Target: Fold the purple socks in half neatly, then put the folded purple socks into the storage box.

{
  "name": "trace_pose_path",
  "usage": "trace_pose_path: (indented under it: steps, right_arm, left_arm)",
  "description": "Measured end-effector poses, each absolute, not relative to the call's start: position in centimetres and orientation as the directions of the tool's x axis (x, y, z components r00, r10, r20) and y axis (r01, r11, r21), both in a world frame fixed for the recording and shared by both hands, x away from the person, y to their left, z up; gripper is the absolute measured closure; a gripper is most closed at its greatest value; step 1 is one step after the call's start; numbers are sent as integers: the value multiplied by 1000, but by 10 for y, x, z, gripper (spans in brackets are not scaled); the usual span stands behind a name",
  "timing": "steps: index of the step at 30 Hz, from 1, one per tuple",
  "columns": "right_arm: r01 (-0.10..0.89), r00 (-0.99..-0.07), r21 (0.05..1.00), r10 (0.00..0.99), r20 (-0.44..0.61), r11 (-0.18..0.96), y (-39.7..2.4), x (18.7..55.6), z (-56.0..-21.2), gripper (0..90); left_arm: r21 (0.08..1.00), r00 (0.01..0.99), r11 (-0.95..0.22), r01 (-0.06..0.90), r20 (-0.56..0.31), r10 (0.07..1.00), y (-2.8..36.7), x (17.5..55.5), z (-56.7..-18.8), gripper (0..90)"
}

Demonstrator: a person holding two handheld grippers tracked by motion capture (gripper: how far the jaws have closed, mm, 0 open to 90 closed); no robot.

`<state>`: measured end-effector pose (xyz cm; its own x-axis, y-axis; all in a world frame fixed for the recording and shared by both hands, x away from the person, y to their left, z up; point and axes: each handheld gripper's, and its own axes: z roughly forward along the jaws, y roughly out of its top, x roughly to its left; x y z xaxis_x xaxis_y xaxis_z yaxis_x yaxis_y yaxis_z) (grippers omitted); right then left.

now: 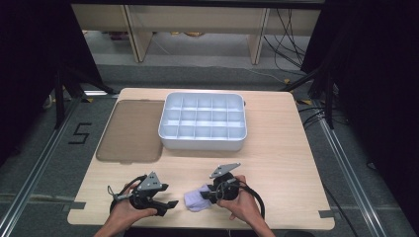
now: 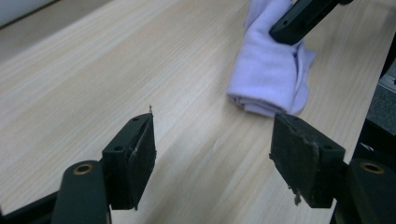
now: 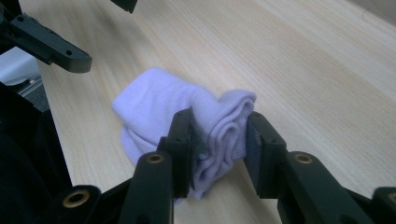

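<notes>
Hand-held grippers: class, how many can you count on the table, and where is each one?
2. The left hand-held gripper is near the table's front edge, jaws open and empty. The right hand-held gripper is beside it, clamped on a folded lilac sock.

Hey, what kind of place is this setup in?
Probably a lab or recording station, not a home: a wooden table ringed by black curtains, loose cables on the floor behind, and a taped number 5 marking the floor.

white compartment tray (image 1: 202, 141) | brown lid (image 1: 132, 129) beside it | table (image 1: 276, 148)
</notes>
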<state>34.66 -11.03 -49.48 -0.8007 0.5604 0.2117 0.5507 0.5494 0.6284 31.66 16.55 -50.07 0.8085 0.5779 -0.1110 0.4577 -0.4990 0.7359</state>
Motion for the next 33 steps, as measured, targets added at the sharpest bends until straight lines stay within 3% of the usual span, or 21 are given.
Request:
trace_pose_path:
  steps: [11,16,29,32,33]
  right_arm:
    - [505,-822,643,547,157,575,-107,341,-485,669]
    - [497,-824,650,546,148,574,-106,338,-483,669]
    - [467,-825,686,555,111,557,-107,339,-468,674]
    - [467,-822,688,560,106,555,-110,340,-463,674]
    - [474,-819,680,564,106,560,-112,340,-460,674]
  left_arm:
    - [713,801,-524,465,-87,592,170,315,-502,285]
    - [717,805,-547,432,-33,593,171,317,-503,277]
    - [711,794,-552,435,-13,608,174,319,-503,247]
    - [726,784,-520,450,-42,620,174,318,-503,247]
    - [713,793,-550,434,-13,609,177,319,-502,247]
